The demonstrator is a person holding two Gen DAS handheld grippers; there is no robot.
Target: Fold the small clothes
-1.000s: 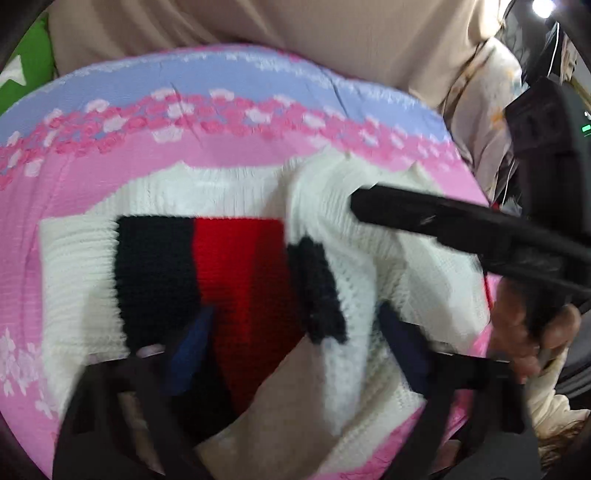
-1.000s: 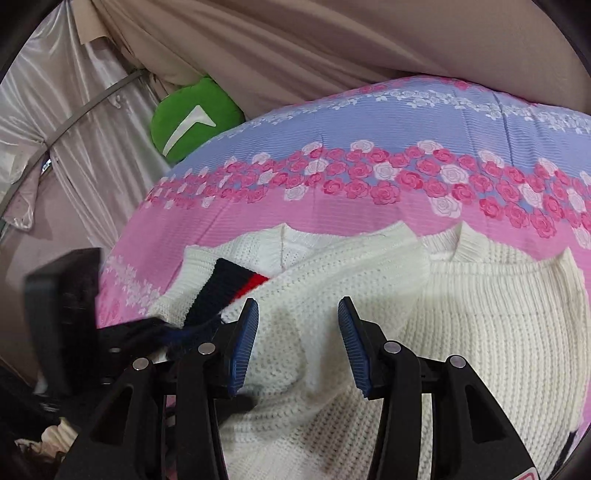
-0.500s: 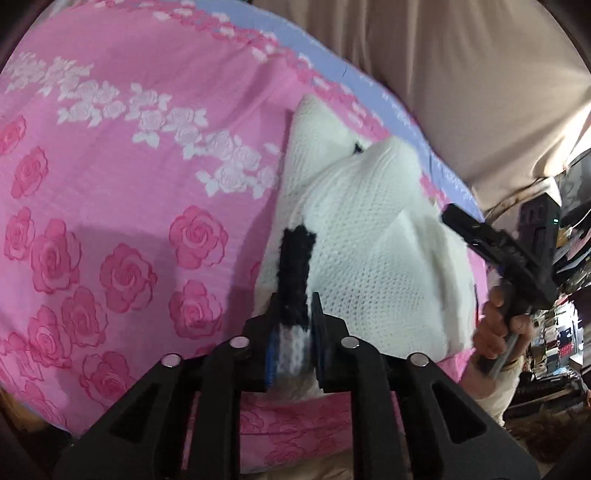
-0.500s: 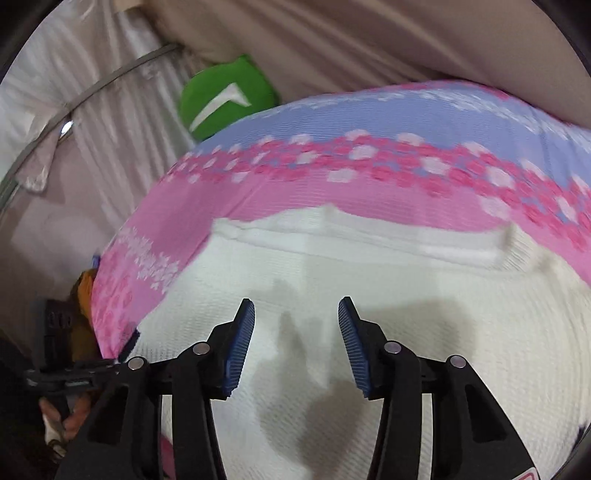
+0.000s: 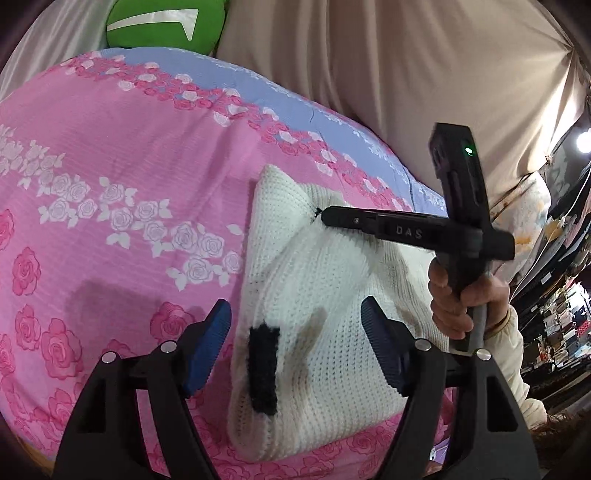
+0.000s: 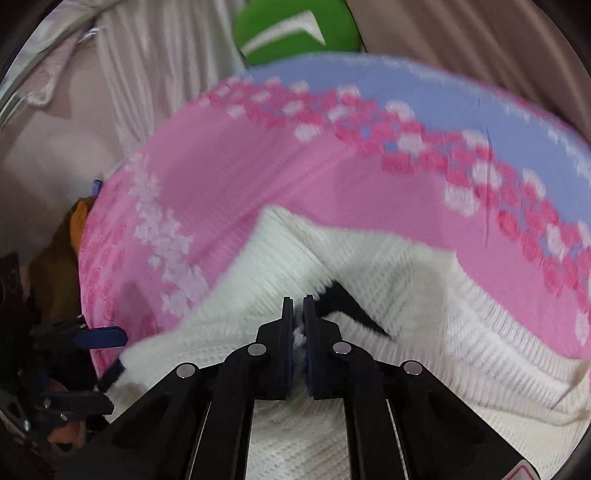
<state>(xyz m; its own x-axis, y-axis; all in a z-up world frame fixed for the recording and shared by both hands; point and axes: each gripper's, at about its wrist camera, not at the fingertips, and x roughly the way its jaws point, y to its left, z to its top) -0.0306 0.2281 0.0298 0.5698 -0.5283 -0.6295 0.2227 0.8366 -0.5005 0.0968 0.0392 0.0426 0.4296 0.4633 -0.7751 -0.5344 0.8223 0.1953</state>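
left tongs (image 5: 295,347): spread wide, hovering right over the white sweater (image 5: 317,325)
right tongs (image 6: 298,317): pinching a sweater fold
sweater: bunched on the bedspread (image 5: 110,229)

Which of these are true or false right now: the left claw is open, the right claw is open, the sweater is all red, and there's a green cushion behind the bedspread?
1. The left claw is open. True.
2. The right claw is open. False: it is shut on a fold of the sweater.
3. The sweater is all red. False: it is white knit with a black patch.
4. A green cushion sits beyond the far edge of the bedspread. True.
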